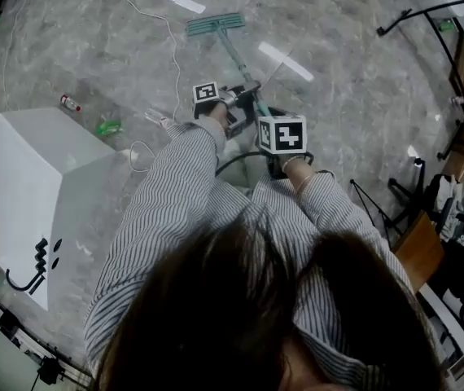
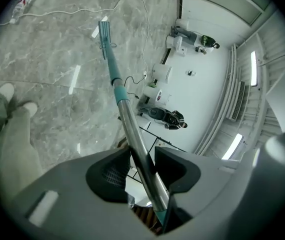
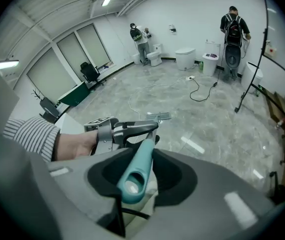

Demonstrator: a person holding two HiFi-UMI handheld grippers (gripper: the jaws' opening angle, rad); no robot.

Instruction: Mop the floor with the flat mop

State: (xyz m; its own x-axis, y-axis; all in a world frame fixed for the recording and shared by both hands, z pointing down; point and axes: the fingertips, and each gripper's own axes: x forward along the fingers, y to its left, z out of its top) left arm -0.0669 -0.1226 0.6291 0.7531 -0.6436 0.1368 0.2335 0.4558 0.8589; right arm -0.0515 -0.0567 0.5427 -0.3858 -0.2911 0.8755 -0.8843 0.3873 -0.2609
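Observation:
The flat mop's teal head (image 1: 216,24) lies on the grey marble floor ahead of me, and its pole (image 1: 238,62) slants back to my hands. My left gripper (image 1: 245,92) is shut on the metal pole (image 2: 132,129), which passes between its jaws; the mop head (image 2: 104,34) shows far down the pole. Behind it, my right gripper (image 1: 263,114) is shut on the teal handle end (image 3: 137,166). In the right gripper view the left gripper (image 3: 132,130) sits just ahead on the pole, with the mop head (image 3: 158,116) beyond.
A white cabinet (image 1: 37,177) stands at my left, with a small bottle (image 1: 70,103) and a green scrap (image 1: 108,126) beside it. A white cable (image 1: 167,31) trails over the floor. Black stands (image 1: 427,15) and gear line the right. People and toilets (image 3: 185,58) are at the far wall.

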